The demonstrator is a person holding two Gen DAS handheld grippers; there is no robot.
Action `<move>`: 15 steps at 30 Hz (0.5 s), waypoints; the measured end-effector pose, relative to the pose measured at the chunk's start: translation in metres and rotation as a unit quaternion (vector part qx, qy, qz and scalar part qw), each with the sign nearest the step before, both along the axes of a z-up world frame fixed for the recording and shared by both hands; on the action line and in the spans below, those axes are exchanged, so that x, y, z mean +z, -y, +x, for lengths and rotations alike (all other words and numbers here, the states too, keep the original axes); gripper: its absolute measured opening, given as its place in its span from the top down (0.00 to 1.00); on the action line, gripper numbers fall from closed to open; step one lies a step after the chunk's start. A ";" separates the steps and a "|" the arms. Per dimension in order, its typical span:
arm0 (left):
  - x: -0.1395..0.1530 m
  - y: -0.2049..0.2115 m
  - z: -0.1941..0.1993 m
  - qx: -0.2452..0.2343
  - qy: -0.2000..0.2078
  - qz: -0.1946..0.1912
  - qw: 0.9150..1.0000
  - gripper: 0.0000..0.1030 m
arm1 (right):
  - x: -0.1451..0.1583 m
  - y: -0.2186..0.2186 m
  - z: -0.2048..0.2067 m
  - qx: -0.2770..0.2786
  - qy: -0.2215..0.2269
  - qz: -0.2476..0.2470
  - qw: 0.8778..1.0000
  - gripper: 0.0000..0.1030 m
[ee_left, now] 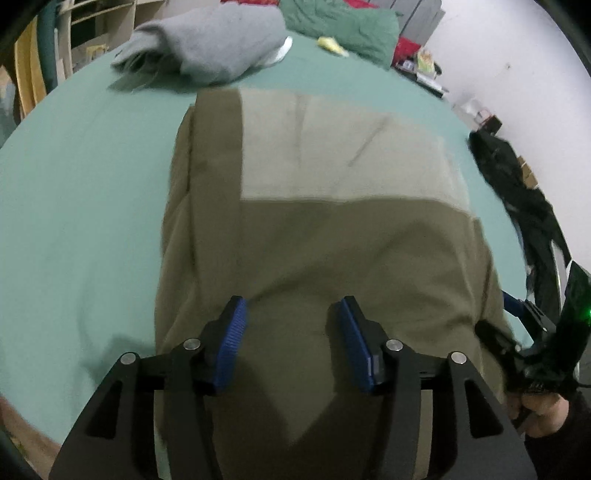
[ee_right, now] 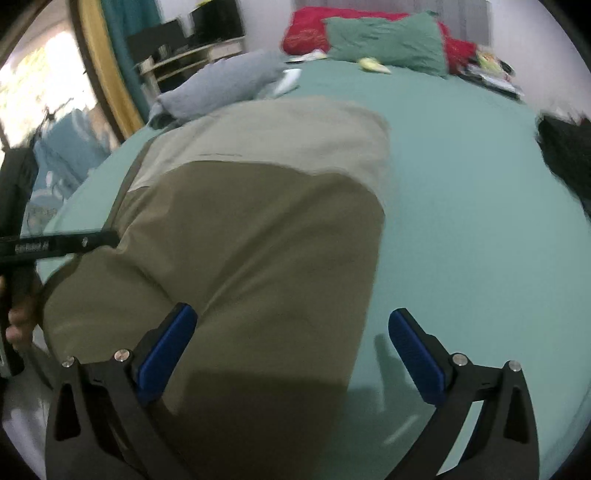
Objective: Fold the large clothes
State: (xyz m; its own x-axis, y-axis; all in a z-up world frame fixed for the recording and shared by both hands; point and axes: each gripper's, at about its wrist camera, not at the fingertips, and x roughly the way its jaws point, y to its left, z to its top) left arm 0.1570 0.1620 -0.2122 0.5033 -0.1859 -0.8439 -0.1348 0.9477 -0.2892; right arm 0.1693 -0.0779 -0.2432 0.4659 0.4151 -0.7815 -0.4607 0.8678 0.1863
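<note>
A large olive-khaki garment point(ee_left: 314, 240) lies folded flat on the green bed sheet point(ee_left: 74, 184), its far part paler in the light. My left gripper point(ee_left: 291, 306) hovers over the near end of the cloth, its blue pads point(ee_left: 231, 347) apart with only flat fabric beneath the gap. In the right wrist view the same garment point(ee_right: 240, 240) fills the middle. My right gripper point(ee_right: 291, 314) stands wide open, straddling the garment's right edge: one pad is over the cloth, the other over bare sheet point(ee_right: 480, 221). Neither gripper holds anything.
A grey folded blanket point(ee_left: 207, 44), a green pillow point(ee_left: 343, 29) and a small yellow item point(ee_left: 332, 46) lie at the far end of the bed. A black garment point(ee_left: 517, 177) hangs at the right edge. A red pillow point(ee_right: 306, 29) sits behind. Shelves stand at the far left.
</note>
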 end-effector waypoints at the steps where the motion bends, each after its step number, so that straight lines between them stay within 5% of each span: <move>1: -0.002 -0.001 -0.007 0.000 -0.003 -0.002 1.000 0.44 | -0.002 0.004 -0.003 -0.005 -0.004 0.007 1.000 0.01; 5: -0.004 0.000 -0.030 0.006 -0.009 0.018 1.000 0.41 | -0.002 0.007 -0.008 -0.021 -0.007 0.007 1.000 0.01; 11: 0.016 -0.036 -0.048 0.073 0.043 -0.017 0.996 0.40 | 0.008 0.013 -0.012 -0.014 -0.010 0.027 1.000 0.01; 15: 0.009 -0.067 -0.030 0.126 0.041 -0.056 0.990 0.33 | 0.016 0.018 -0.008 -0.014 -0.007 0.044 0.999 0.01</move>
State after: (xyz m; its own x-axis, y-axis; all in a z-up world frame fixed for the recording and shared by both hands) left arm 0.1272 0.2286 -0.2032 0.6108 -0.1359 -0.7800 -0.3347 0.8485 -0.4100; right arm 0.1616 -0.0962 -0.2269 0.4672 0.4690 -0.7495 -0.4326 0.8606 0.2688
